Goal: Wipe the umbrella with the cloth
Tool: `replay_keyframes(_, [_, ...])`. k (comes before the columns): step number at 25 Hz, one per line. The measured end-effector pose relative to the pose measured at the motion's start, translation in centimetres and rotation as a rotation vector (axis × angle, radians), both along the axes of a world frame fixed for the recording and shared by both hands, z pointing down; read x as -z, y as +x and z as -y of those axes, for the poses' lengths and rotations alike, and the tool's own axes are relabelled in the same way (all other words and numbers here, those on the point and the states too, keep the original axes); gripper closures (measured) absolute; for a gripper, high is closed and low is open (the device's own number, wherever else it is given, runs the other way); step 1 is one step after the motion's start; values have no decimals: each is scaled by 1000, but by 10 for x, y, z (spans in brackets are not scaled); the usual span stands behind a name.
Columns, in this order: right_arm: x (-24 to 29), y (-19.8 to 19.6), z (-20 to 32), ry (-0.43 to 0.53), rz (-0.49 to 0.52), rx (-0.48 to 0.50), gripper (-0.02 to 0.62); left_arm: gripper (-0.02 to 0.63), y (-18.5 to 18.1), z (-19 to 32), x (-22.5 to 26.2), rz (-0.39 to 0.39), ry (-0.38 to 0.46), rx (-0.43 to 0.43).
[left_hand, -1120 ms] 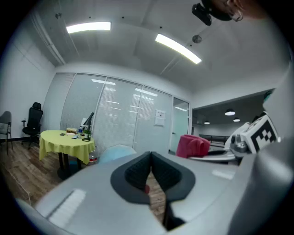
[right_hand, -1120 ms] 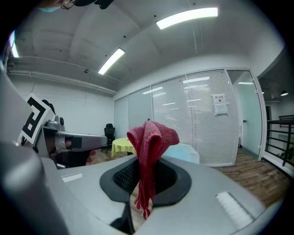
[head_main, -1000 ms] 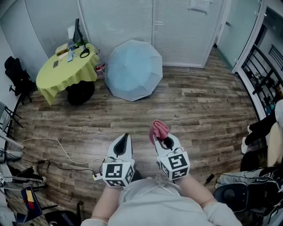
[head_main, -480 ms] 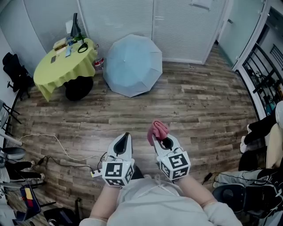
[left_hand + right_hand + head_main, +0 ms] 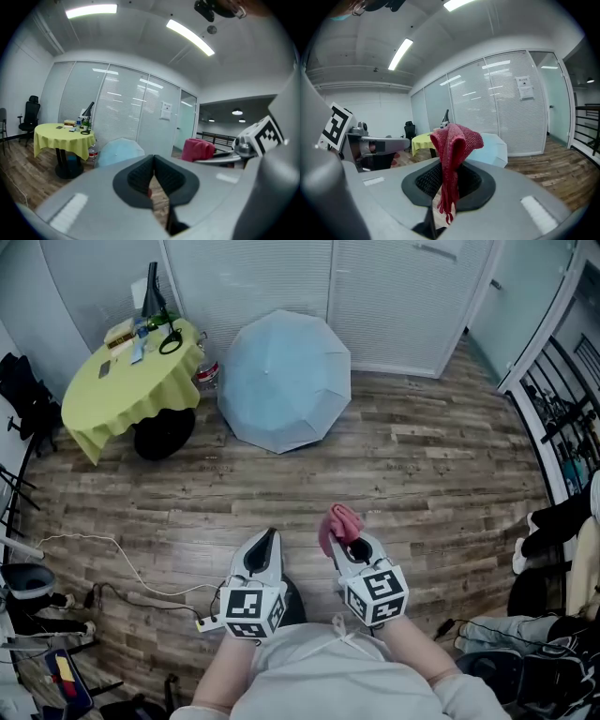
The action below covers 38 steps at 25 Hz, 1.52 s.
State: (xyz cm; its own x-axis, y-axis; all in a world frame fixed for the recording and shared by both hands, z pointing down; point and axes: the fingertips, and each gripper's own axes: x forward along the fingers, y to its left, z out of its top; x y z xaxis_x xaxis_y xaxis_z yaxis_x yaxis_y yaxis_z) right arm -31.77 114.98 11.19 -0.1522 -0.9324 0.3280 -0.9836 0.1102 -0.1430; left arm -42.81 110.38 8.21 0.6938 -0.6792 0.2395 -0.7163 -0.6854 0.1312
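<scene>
An open pale blue umbrella (image 5: 283, 379) lies on the wood floor against the far wall, well ahead of both grippers; it also shows in the left gripper view as the umbrella (image 5: 118, 151) and behind the cloth as the umbrella (image 5: 493, 147). My right gripper (image 5: 340, 538) is shut on a red knitted cloth (image 5: 337, 524), which sticks up from between the jaws as the cloth (image 5: 453, 154). My left gripper (image 5: 262, 546) is shut with nothing in it; its jaws meet at the tip (image 5: 152, 164). Both are held close to the person's body.
A round table with a yellow cloth (image 5: 131, 381) stands left of the umbrella, with small items and a lamp on top. A white cable (image 5: 112, 549) runs over the floor at the left. A black chair (image 5: 23, 395) and gear sit at the left edge, a railing (image 5: 562, 399) at the right.
The head view has shifted slightly, so the umbrella and table sit a bit differently in frame. Both grippers stay near the body, and the cloth stays in the right one.
</scene>
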Motion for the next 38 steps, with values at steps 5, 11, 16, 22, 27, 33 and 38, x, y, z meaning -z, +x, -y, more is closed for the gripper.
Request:
replay_keyframes(5, [7, 6, 104, -24, -12, -20, 538, 598, 7, 114, 8, -17, -20, -23])
replay_keyframes(11, [24, 9, 246, -17, -32, -57, 538, 598, 2, 268, 24, -33, -14, -40])
replay_keyframes(16, [23, 6, 335, -16, -29, -53, 538, 598, -9, 363, 22, -30, -23, -12])
replay_keyframes(22, [7, 14, 415, -47, -25, -25, 537, 598, -1, 425, 3, -3, -57, -14])
replay_keyframes(27, [-11, 39, 491, -49, -10, 26, 537, 600, 20, 489, -17, 16, -76, 42])
replay_keyframes(33, [-23, 100, 603, -64, 13, 88, 537, 600, 77, 589, -25, 46, -82, 102])
replay_keyframes(38, [-23, 166, 700, -80, 27, 142, 537, 598, 141, 684, -22, 43, -95, 157])
